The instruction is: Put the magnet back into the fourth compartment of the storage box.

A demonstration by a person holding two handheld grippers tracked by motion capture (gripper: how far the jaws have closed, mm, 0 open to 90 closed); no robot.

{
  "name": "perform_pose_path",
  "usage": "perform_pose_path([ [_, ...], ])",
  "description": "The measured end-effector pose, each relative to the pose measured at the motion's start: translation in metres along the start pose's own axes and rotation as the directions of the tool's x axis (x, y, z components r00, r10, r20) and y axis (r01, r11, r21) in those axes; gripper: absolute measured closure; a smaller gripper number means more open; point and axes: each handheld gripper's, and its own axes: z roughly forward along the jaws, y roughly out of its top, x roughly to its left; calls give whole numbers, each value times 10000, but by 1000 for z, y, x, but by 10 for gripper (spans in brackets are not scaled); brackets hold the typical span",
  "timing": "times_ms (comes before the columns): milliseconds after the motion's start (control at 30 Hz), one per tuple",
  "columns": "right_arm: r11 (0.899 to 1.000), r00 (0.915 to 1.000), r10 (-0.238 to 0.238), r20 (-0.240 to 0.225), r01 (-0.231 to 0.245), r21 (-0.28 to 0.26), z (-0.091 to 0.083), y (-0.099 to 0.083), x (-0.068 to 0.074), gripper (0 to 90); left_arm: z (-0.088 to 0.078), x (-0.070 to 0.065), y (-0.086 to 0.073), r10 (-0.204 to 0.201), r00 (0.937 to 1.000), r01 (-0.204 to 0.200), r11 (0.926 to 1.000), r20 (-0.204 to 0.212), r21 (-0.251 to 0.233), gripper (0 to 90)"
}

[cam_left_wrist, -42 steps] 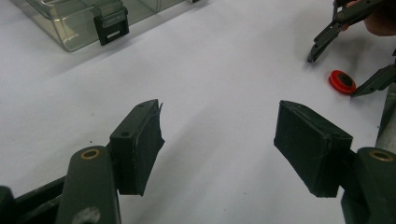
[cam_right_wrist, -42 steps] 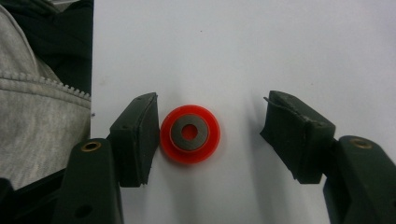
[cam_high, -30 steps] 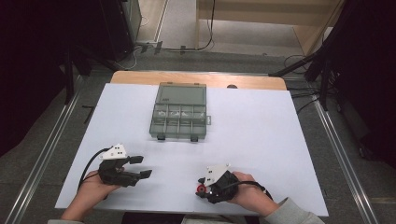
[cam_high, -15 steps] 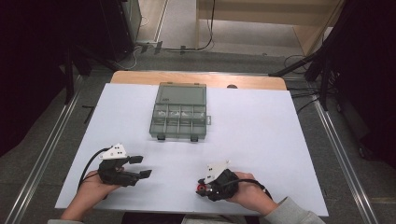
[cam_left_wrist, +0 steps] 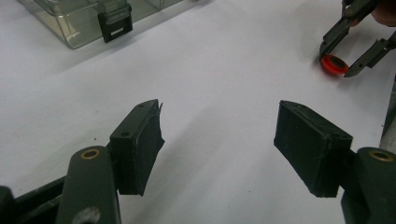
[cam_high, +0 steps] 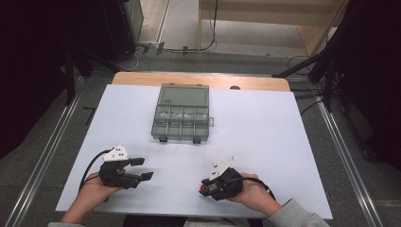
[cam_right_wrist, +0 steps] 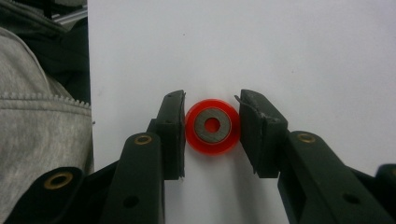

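A small red ring (cam_right_wrist: 205,125) with a grey metal washer set in it lies flat on the white table, near the front edge. My right gripper (cam_right_wrist: 212,126) has just been closing on it, and both pads now touch its sides. The high view shows the same gripper (cam_high: 204,188) low at the front right, with the ring (cam_high: 204,191) at its tips. My left gripper (cam_left_wrist: 219,140) stands open over bare table with nothing between its pads. It rests at the front left (cam_high: 144,169) and points right toward the ring (cam_left_wrist: 334,64).
A clear plastic compartment box (cam_high: 182,113) with black latches sits shut at the table's middle back; its near corner (cam_left_wrist: 84,18) shows in the left gripper view. A grey sleeve (cam_right_wrist: 42,140) lies left of the right gripper. Bare white table (cam_high: 265,137) lies between the hands and the box.
The right gripper's jaws have narrowed onto the red ring and the hand has shifted a little. The left gripper has kept still.
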Motion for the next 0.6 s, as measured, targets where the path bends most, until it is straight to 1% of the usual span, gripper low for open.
perform_pose_path([
  [100,9997,9997,258,27,-258,-40,-1,0,-3,635,0,0,0,19,10000,-19,10000,-18,6,313],
  [200,9986,9986,520,-74,-521,-112,-3,0,-6,635,1,0,0,33,10000,-33,10000,-20,27,313],
  [300,9980,9981,602,-102,-604,-171,-4,1,-7,635,1,0,0,30,10000,-30,10000,-15,12,313],
  [500,9957,9964,850,48,-848,-377,-9,4,-9,635,1,0,-1,-10,10000,10,10000,-1,-7,313],
  [600,9946,9955,951,-6,-950,-420,-9,5,-11,635,2,1,-1,-41,10000,41,10000,33,6,313],
])
